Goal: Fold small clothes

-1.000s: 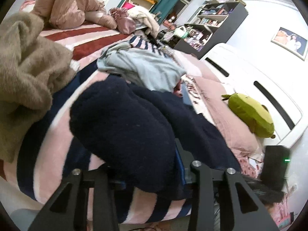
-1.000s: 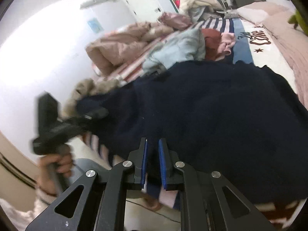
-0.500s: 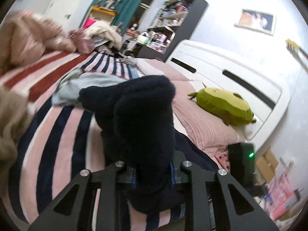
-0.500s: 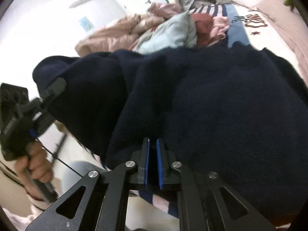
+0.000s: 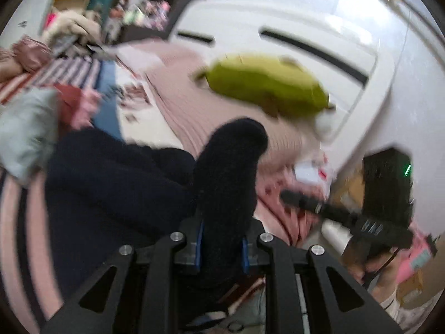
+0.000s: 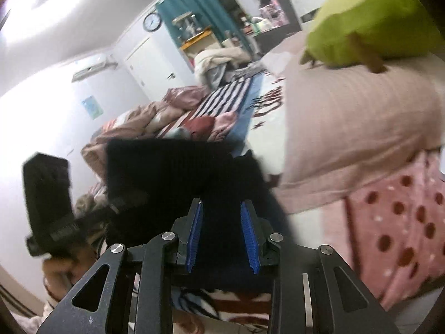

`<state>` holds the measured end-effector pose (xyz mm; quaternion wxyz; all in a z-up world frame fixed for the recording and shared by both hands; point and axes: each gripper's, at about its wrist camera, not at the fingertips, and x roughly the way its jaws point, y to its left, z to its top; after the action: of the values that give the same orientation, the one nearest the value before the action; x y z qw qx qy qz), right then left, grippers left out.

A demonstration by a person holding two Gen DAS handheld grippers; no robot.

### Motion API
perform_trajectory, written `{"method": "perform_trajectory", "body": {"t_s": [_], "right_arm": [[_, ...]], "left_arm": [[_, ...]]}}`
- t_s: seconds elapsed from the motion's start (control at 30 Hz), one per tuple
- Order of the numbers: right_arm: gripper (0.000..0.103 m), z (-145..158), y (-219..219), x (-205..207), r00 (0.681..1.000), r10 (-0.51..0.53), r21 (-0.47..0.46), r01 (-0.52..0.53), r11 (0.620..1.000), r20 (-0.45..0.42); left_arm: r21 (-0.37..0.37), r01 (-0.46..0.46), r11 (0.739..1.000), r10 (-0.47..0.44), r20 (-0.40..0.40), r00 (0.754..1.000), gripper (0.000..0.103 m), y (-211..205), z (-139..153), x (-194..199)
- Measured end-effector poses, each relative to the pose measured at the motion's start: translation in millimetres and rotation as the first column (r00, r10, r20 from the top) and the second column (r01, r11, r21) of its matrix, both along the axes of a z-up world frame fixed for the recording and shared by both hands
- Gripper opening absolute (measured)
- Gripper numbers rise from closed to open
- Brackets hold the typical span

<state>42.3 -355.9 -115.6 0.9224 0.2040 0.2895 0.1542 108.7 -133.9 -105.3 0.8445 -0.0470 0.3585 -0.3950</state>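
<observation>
A fluffy dark navy garment [image 5: 116, 183] lies on the striped bed cover. My left gripper [image 5: 221, 239] is shut on a bunched edge of it, and the fabric stands up between the blue pads. In the right wrist view the same navy garment [image 6: 178, 178] lies folded over under my right gripper [image 6: 222, 236], whose jaws stand apart with nothing clamped between the blue pads [image 6: 194, 231]. The left gripper [image 6: 122, 206] shows at the left of that view, and the right gripper [image 5: 292, 196] shows at the right of the left wrist view.
A green avocado plush [image 5: 264, 86] rests on a pink pillow [image 6: 353, 128] by the white headboard [image 5: 292, 36]. A heap of pale blue and red clothes [image 5: 36, 117] lies at the left. The bed edge and a polka-dot sheet [image 6: 400, 222] are at the right.
My right gripper has opened and let go of the navy garment. My left gripper has swung right toward the headboard, carrying its edge over the rest. Both views are motion-blurred.
</observation>
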Motion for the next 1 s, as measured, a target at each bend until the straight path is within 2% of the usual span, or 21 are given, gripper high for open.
{"method": "perform_trajectory", "body": {"t_s": [0.07,0.17,0.27,0.3,0.33,0.4,0.5,0.63,0.7,0.8,0.83,0.9,0.97,1.0], "right_arm": [[0.025,-6.1,-12.6,-2.8,1.0,-0.023,0.014,0.023,1.0,-0.012],[0.025,-13.8,-23.9,-4.0,0.999,-0.036,0.037,0.037,0.999,-0.031],[0.025,-15.7,-28.7,-1.9,0.998,-0.037,0.047,0.039,0.998,-0.041],[0.027,-15.0,-28.8,-1.6,0.999,-0.033,0.053,0.035,0.998,-0.041],[0.032,-13.2,-27.6,-0.2,0.999,-0.024,0.061,0.026,0.998,-0.037],[0.042,-8.6,-22.4,2.3,1.0,-0.009,0.063,0.011,0.998,-0.027],[0.051,3.8,-6.9,4.4,0.999,0.031,0.053,-0.031,0.998,0.009],[0.067,13.3,28.1,20.0,0.991,0.134,-0.003,-0.134,0.991,0.011],[0.073,9.4,54.1,35.0,0.983,0.183,-0.08,-0.185,0.98,-0.032],[0.073,-6.6,76.8,54.1,0.98,0.175,-0.153,-0.188,0.97,-0.095],[0.073,-15.1,84.2,61.0,0.973,0.191,-0.162,-0.21,0.964,-0.128],[0.061,-26.7,91.7,63.3,0.96,0.229,-0.141,-0.252,0.957,-0.164],[0.023,-32.0,92.1,56.5,0.947,0.282,-0.099,-0.298,0.949,-0.152],[0.015,-29.5,92.8,49.0,0.951,0.284,-0.132,-0.299,0.945,-0.118]], "left_arm": [[0.057,0.007,0.998,-0.007,0.009,1.0,0.016,-14.1,-14.4,-5.4],[0.073,0.035,0.997,-0.037,0.026,0.999,0.023,-13.5,-15.4,-11.1],[0.062,0.079,0.995,-0.079,0.002,0.997,0.043,-6.7,-10.5,-17.0],[0.047,0.094,0.994,-0.094,-0.005,0.996,0.054,-5.9,-7.4,-19.8],[0.023,0.108,0.994,-0.108,-0.014,0.994,0.063,0.1,-1.7,-24.6],[-0.011,0.114,0.993,-0.114,-0.012,0.993,0.072,6.0,8.6,-30.6],[-0.04,0.092,0.995,-0.09,0.041,0.995,0.074,32.1,27.4,-44.8],[0.014,-0.023,1.0,0.021,0.099,0.995,0.08,68.3,35.9,-45.7],[0.028,-0.081,0.996,0.078,0.095,0.992,0.08,90.6,31.9,-41.3],[0.005,-0.137,0.991,0.136,0.051,0.989,0.081,118.0,18.8,-32.6],[-0.002,-0.149,0.989,0.149,0.031,0.988,0.082,125.4,11.9,-29.1],[-0.012,-0.158,0.987,0.158,-0.01,0.987,0.082,134.2,-2.2,-23.0],[-0.02,-0.166,0.986,0.164,-0.071,0.984,0.083,140.1,-20.7,-14.5],[-0.061,-0.154,0.986,0.148,-0.102,0.984,0.084,143.5,-28.0,-11.4]]}}
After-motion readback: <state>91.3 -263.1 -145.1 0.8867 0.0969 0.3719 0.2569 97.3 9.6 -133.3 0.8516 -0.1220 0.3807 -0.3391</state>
